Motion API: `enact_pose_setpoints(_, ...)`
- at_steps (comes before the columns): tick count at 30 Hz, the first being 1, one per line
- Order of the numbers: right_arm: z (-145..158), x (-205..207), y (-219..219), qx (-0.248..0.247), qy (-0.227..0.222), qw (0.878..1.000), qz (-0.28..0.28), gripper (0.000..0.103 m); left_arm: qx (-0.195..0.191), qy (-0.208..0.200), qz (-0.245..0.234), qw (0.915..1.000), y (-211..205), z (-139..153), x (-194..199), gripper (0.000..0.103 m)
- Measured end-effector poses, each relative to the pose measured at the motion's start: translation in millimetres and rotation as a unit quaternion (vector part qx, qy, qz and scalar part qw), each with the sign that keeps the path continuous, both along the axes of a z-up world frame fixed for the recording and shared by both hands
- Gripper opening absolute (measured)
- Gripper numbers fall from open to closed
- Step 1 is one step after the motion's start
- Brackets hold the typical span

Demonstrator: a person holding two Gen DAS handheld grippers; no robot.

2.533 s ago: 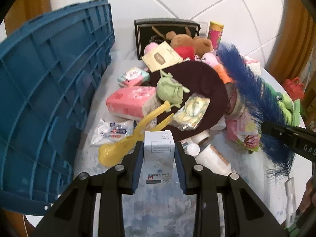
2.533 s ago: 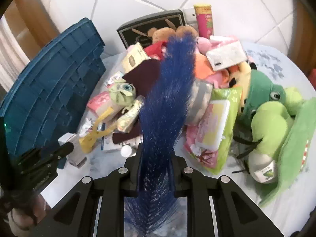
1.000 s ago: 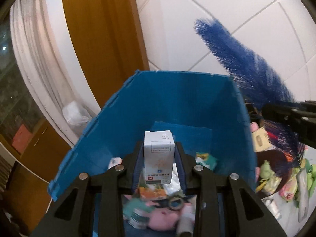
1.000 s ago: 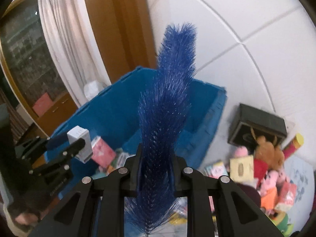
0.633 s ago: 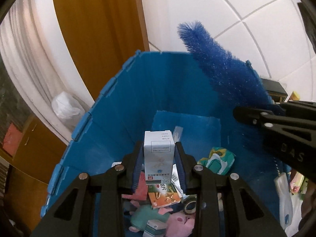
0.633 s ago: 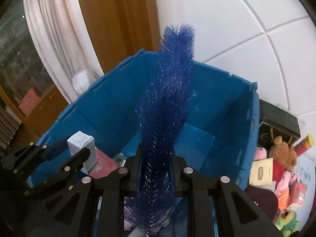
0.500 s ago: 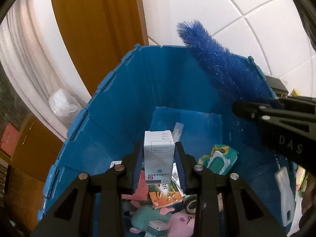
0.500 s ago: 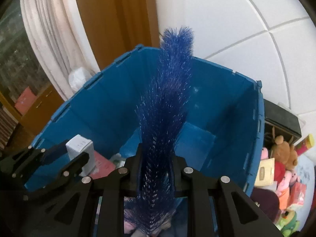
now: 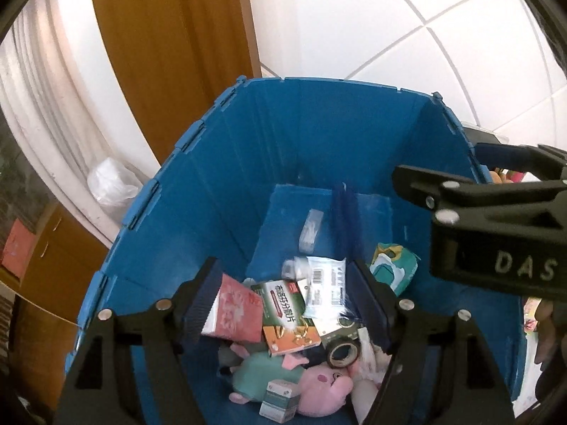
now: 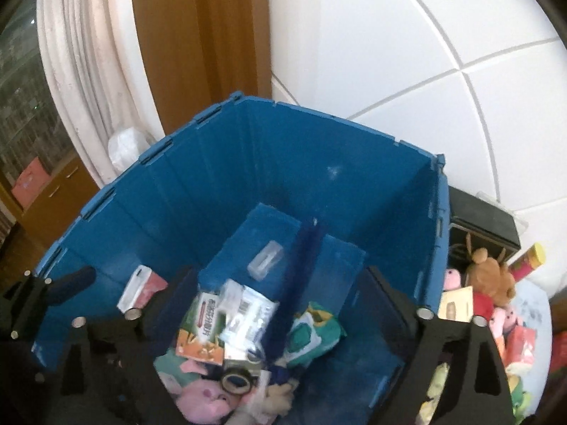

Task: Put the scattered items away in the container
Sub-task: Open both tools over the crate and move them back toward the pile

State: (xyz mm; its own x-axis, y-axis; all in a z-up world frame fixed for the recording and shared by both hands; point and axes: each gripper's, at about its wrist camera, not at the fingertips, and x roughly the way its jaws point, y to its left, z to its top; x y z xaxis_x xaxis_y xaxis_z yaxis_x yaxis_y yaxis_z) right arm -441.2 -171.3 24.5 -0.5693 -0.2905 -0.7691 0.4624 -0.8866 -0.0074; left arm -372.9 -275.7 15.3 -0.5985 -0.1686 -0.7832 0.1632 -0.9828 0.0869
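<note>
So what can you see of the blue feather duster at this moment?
The blue feather duster is a long, narrow plume of deep blue fluffy bristles, motion-blurred in both views. It lies inside the blue crate, slanted, its upper tip toward the far wall and its lower end among the packets and the green pouch. No hand-held gripper touches it: the right hand-held gripper has its jaws opening, wide apart around it.

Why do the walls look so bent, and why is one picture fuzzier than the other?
Both views bend straight tile lines and the blue crate because of fisheye lenses, with dark corners. Left wrist view: fairly sharp, printed boxes readable. Right wrist view: motion-smeared, the blue feather duster and box labels blurred.
</note>
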Motion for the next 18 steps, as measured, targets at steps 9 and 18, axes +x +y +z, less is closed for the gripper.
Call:
enact_pose_setpoints(9,14,44,27,0.000,0.027,1.000,-0.008,0.103,0.003,0.024,0.017,0.9996,19,13,42,0.073)
enact_pose_setpoints(18,23,98,93,-0.025,0.056,0.997,-0.038,0.103,-0.030,0.065,0.020,0.9972,81,20,92,0.073)
